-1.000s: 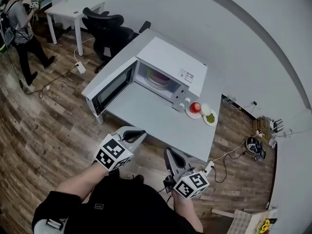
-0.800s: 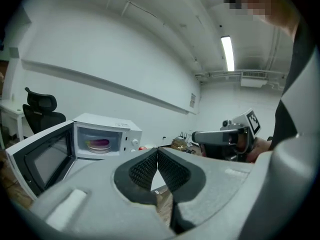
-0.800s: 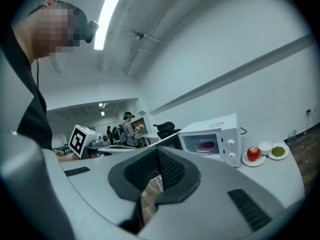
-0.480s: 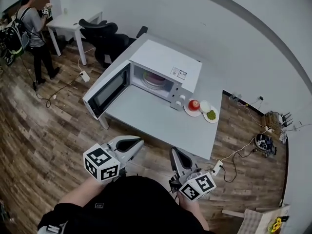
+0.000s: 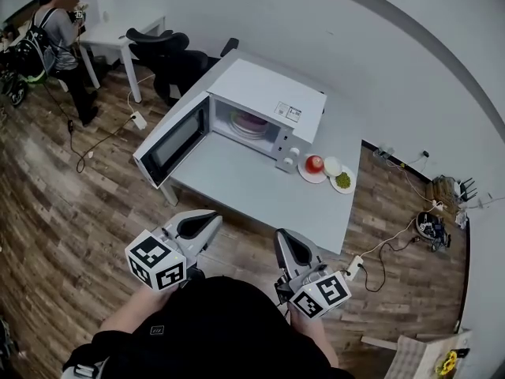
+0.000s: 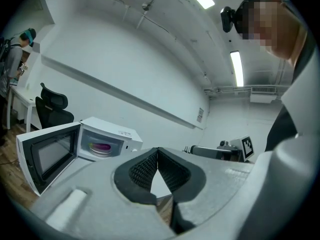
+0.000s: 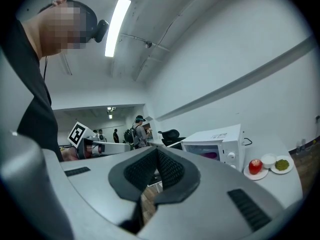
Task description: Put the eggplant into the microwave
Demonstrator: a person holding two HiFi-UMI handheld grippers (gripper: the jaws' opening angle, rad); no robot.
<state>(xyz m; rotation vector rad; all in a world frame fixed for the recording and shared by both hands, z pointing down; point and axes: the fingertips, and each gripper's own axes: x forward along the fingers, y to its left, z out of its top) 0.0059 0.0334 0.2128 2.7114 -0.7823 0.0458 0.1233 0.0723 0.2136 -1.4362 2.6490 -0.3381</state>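
White microwave [image 5: 268, 89], red fruit [image 5: 314, 163], grey table [image 5: 237, 184], wood-grain floor [image 5: 55, 219]

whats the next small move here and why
Probably reach the left claw to the open door and swing it shut. A purple thing, likely the eggplant, already lies inside the microwave. The right claw is shut and empty like the left, and both are short of the table.

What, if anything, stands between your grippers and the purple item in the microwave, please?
Nothing visible does. The microwave has its door swung open to the left, the table before the opening is bare, and the red fruit sits right of the microwave. The left gripper and right gripper hang short of the table, jaws together.
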